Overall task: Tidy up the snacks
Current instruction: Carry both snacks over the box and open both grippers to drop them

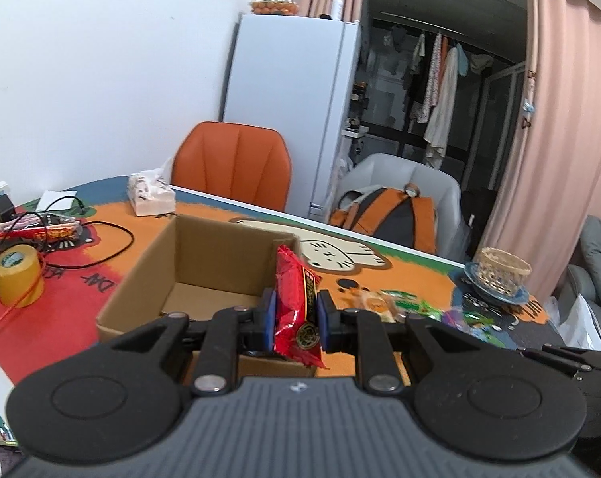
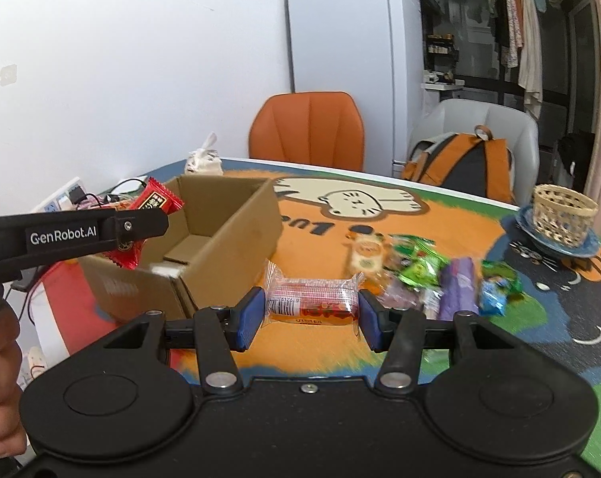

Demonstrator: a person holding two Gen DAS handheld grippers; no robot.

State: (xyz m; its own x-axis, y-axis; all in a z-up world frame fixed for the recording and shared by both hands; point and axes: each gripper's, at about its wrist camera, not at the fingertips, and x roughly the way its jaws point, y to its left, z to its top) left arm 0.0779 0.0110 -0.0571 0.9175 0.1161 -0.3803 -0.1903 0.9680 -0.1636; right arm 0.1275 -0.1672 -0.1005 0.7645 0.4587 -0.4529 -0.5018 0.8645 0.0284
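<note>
- We hold a red snack packet point(image 1: 298, 302) pinched flat between the blue pads of our left gripper point(image 1: 296, 320), its jaws nearly closed on it; the packet stands on end, long axis upright, top leaning slightly away from us.
- In the right wrist view the same red snack packet point(image 2: 155, 203) hangs over the near left corner of the open cardboard box point(image 2: 236, 223), clear of the rim.
- Our right gripper point(image 2: 310, 312) clamps a clear-wrapped red and white snack bar point(image 2: 312, 302) by its two ends; the bar lies crosswise, long axis running from pad to pad, lifted above the orange mat point(image 2: 312, 235).
- The box sits just left of that bar, its long side running away from us towards the orange chair point(image 2: 306, 131); something small and white lies on its floor.
- To the right, near the bar, a loose pile of snacks point(image 2: 440, 275) lies on the mat: green, purple, blue and pale packets, touching one another.
- Further right a woven basket point(image 2: 563, 209) stands on a blue plate point(image 2: 527, 219).
- Left of the box lie a yellow tape roll point(image 1: 17, 275), black cables point(image 1: 105, 247) and a tissue pack point(image 1: 151, 195).
</note>
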